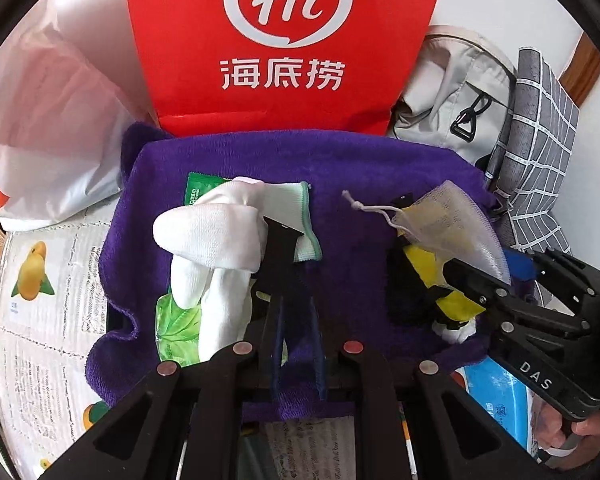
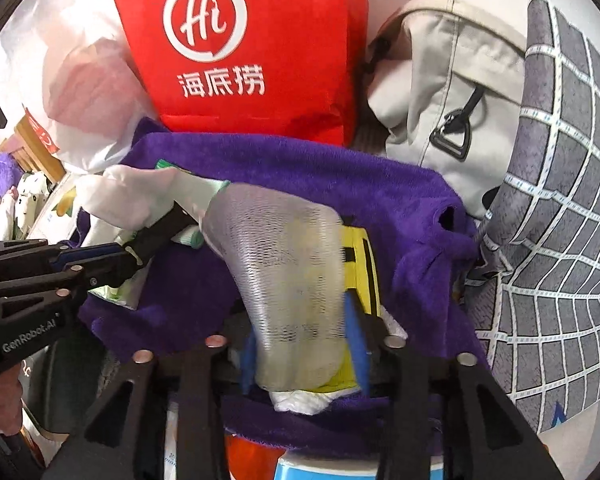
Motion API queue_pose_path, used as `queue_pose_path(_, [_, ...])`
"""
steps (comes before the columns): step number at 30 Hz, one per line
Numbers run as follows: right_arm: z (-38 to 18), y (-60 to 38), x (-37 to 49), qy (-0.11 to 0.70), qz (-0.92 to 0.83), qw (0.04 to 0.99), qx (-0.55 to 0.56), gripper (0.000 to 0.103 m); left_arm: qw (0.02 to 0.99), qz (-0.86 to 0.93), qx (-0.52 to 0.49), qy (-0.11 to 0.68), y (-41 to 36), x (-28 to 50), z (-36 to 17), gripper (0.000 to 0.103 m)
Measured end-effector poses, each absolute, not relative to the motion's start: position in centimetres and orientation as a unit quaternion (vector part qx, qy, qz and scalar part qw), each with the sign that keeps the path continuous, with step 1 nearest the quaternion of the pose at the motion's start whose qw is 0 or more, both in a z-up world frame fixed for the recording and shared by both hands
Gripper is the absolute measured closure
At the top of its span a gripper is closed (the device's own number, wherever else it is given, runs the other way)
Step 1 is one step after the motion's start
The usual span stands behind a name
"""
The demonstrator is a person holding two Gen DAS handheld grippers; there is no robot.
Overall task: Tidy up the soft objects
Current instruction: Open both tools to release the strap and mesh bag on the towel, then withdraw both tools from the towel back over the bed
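A purple towel (image 1: 340, 168) (image 2: 300, 168) lies spread out in front of both grippers. My left gripper (image 1: 278, 232) (image 2: 176, 216) is shut on a white glove with a green-edged cuff (image 1: 208, 240) (image 2: 132, 192), held over the towel's left part. A green packet (image 1: 178, 320) lies under the glove. My right gripper (image 2: 302, 336) (image 1: 464, 276) has its jaws apart, and a blurred mesh drawstring pouch (image 2: 288, 264) (image 1: 448, 220) sits loosely between the blue pads (image 2: 356, 332). Under the pouch a yellow-and-black item (image 1: 424, 264) (image 2: 364, 256) rests on the towel.
A red paper bag (image 1: 284, 40) (image 2: 240, 40) stands right behind the towel. A white plastic bag (image 1: 52, 120) is at the left. A grey backpack (image 1: 452, 92) and grey checked cloth (image 1: 540, 140) crowd the right. A printed cover with fruit pictures (image 1: 32, 272) shows at the lower left.
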State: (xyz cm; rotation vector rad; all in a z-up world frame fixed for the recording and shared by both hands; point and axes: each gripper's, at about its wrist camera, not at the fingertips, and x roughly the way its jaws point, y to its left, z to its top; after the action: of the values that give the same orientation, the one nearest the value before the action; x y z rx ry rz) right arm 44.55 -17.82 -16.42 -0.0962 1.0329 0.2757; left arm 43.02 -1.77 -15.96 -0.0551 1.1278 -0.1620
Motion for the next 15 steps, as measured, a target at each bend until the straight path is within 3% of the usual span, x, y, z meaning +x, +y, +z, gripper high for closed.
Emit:
queue_pose_path(9, [-14.5, -18.7, 42.6, 0.473, 0.126, 0.871, -0.039, 0.047, 0.851, -0.060, 0.007, 0.522, -2.9, 41.9, -14.5, 0.088])
queue_pose_path(12, [-13.6, -19.3, 41.2, 0.461, 0.123, 0.878, -0.037, 0.036, 0.856, -0.054, 0.015, 0.514, -3.1, 41.0, -13.8, 0.081])
queue_pose_path(15, [-12.9, -19.4, 39.9, 0.453, 0.120, 0.883, -0.036, 0.032, 0.858, -0.062, -0.005, 0.510, -2.6, 39.8, -13.0, 0.079])
